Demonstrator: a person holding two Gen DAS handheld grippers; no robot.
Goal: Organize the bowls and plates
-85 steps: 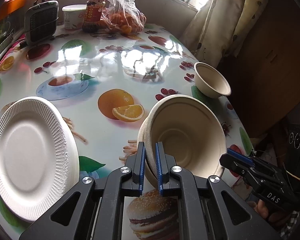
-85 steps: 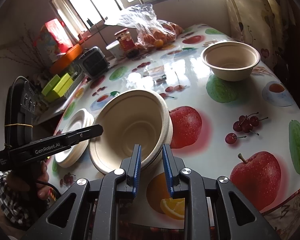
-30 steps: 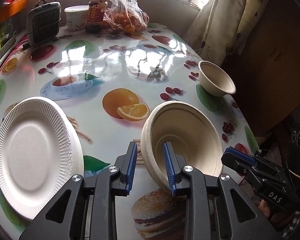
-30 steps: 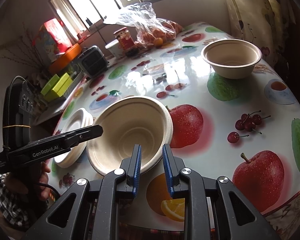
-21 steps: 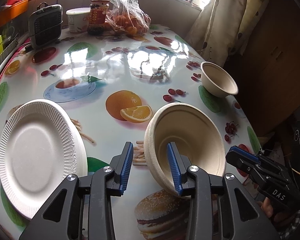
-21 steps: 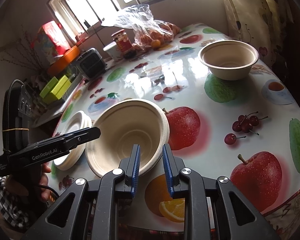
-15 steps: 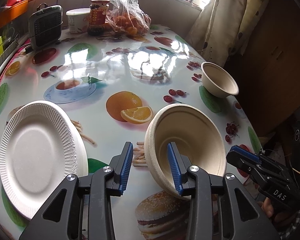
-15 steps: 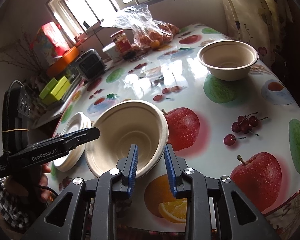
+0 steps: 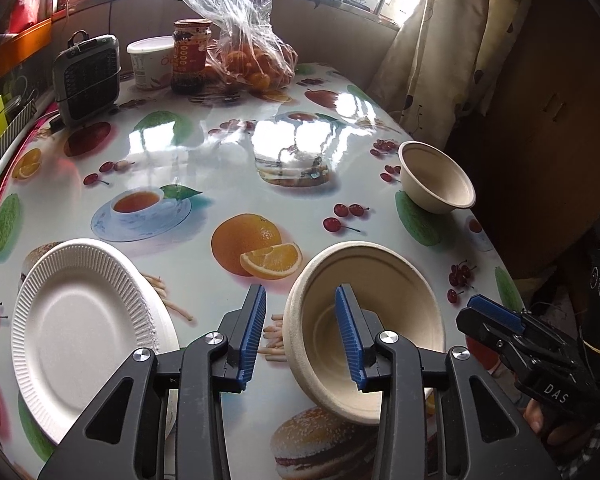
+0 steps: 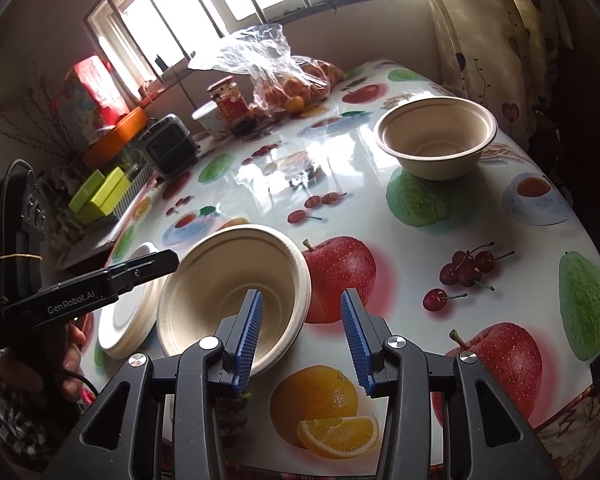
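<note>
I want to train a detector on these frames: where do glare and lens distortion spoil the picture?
Left wrist view: window glare washes out the tablecloth mid-table; edges bend and darken. Right wrist view: the windows blow out white, a glare patch lies beside the far bowl, and the corners are dark.

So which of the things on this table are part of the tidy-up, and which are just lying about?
For the job:
- near bowl, between the open left claw tips
- far bowl
- plates

Lying about:
- bag of oranges
- jar
- white tub
- small grey grilled appliance
</note>
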